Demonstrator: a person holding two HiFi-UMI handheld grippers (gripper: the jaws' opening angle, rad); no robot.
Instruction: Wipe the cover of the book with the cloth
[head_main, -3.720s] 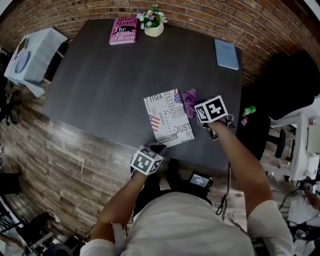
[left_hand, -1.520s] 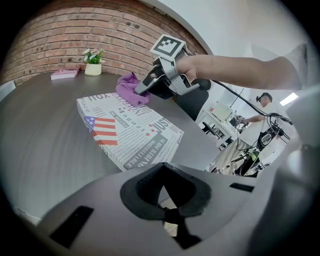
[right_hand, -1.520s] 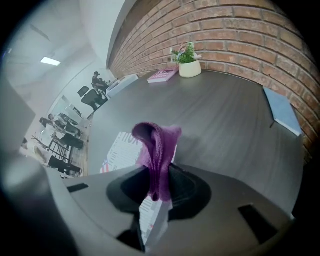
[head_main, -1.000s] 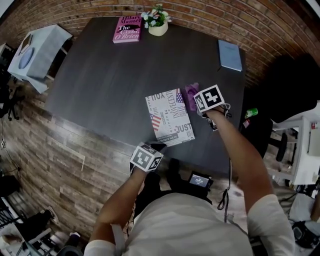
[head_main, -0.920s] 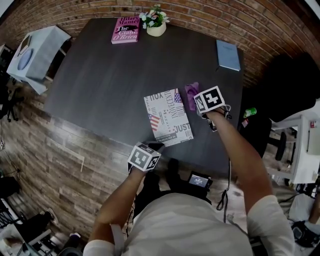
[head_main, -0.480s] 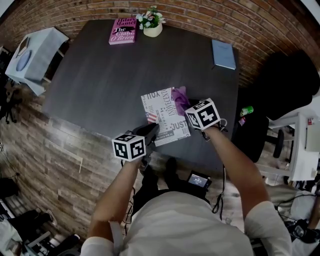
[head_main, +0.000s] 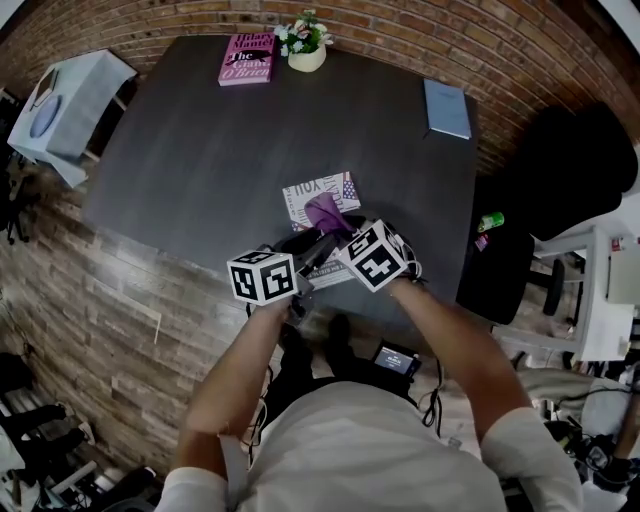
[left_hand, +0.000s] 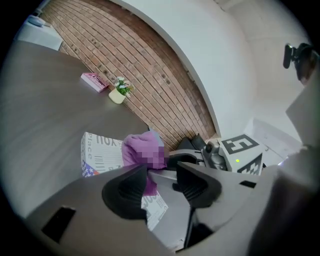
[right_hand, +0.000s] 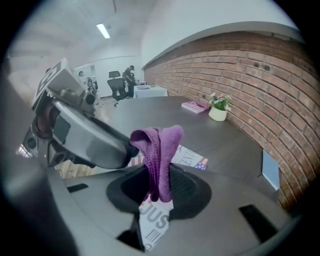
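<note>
Your right gripper is clamped on the purple cloth. Its two pads pinch the lower end of the cloth, and the rest stands above them in a loose fold. In the head view this gripper reaches in from the table's near edge. There the cloth sits over the printed cover of the book. No view shows whether the cloth touches the cover.

Your left gripper has its jaws apart; they have just been opening, and nothing is pressed between the pads. The cloth shows just past the gap, close by one pad, with the book lying on the table beyond it. In the head view the left gripper comes in beside the right one. The tips of the two are close together over the near part of the book.

The book lies flat close to the near edge of the table, somewhat right of the middle, and its near end is covered by your two grippers. In the right gripper view the book shows beneath and behind the cloth.

A pink book and a small pot of flowers stand side by side along the far edge. A blue-grey book lies near the far right corner.
</note>
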